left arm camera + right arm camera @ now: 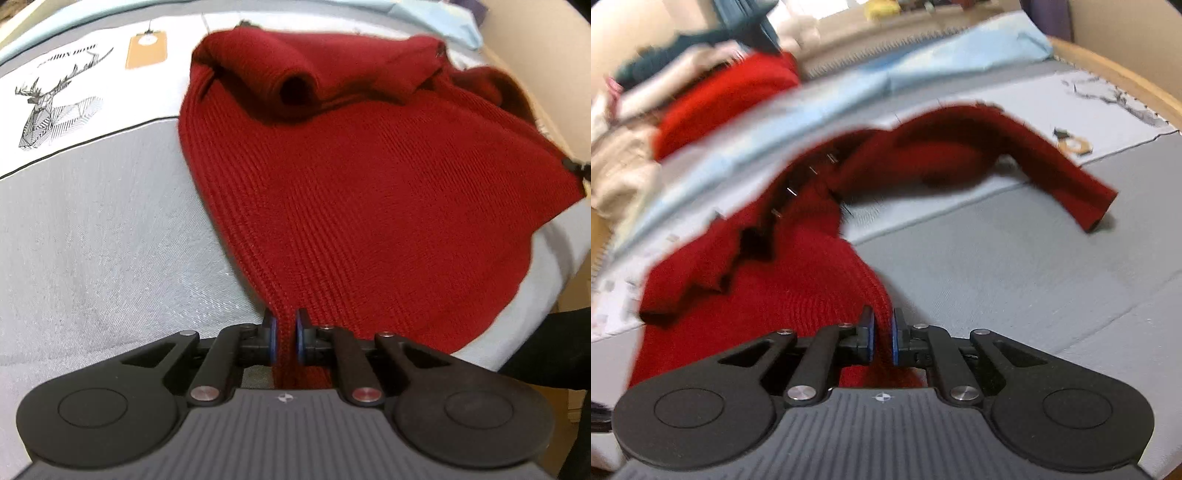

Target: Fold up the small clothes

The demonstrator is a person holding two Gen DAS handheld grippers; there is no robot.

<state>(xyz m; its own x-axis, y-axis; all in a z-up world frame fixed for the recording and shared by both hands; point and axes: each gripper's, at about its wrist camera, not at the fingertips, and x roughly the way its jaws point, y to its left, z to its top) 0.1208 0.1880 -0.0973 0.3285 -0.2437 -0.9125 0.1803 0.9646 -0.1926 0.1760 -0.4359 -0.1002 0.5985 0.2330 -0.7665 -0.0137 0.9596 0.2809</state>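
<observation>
A dark red ribbed-knit sweater [369,206] lies on a pale grey bedcover [92,251] with a black line-drawn stag print [48,107], an orange-tan tag motif [146,50] and a light blue sheet [849,88] beyond.

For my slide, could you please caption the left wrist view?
Left gripper pinching the dark red knit sweater's edge over grey bedding.
</observation>
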